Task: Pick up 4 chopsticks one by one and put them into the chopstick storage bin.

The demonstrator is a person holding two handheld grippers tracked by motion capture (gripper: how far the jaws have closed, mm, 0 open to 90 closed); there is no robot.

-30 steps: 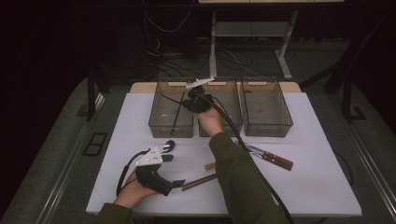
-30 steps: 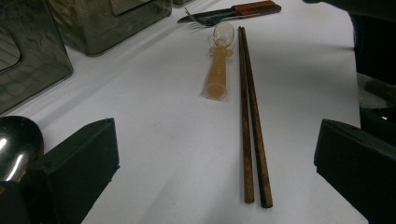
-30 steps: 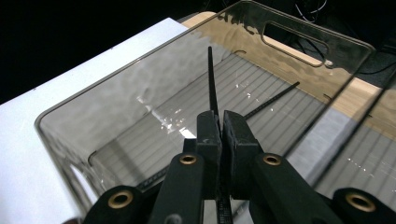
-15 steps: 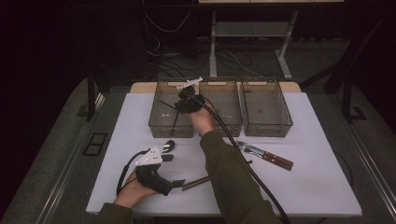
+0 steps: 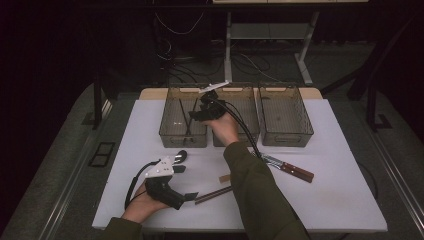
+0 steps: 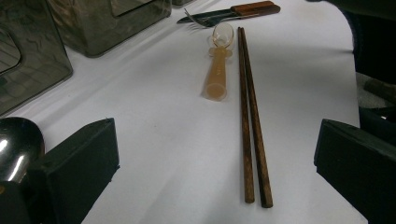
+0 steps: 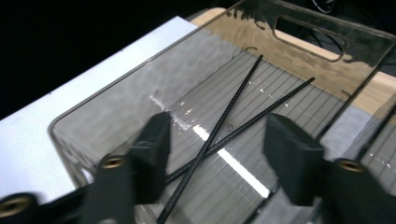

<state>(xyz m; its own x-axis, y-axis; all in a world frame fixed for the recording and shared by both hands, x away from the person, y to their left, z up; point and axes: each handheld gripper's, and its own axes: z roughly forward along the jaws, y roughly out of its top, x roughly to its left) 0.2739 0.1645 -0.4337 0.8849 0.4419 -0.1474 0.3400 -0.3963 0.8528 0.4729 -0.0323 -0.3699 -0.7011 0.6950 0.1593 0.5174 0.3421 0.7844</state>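
My right gripper (image 5: pixel 200 114) hangs over the left clear bin (image 5: pixel 170 137), open (image 7: pixel 215 140) with nothing between its jaws. Two black chopsticks (image 7: pixel 229 121) lie crossed on that bin's ribbed floor, right below the jaws (image 5: pixel 186 119). My left gripper (image 5: pixel 186 182) rests near the table's front left, open (image 6: pixel 215 163) and empty. A pair of brown wooden chopsticks (image 6: pixel 252 121) lies between and ahead of its jaws (image 5: pixel 212 195). Beside them is an amber plastic spoon (image 6: pixel 217 70). A metal spoon (image 6: pixel 16 144) sits against the left jaw (image 5: pixel 180 156).
A middle bin (image 5: pixel 250 135) and a right bin (image 5: pixel 285 117) stand in a row with the left one at the back. A fork and a wooden-handled knife (image 5: pixel 290 170) lie right of centre (image 6: pixel 233 11). The person's right forearm (image 5: pixel 250 185) crosses the table's middle.
The right gripper has shifted left from over the middle bin to over the left bin and dropped slightly. The left hand and its gripper have stayed still.
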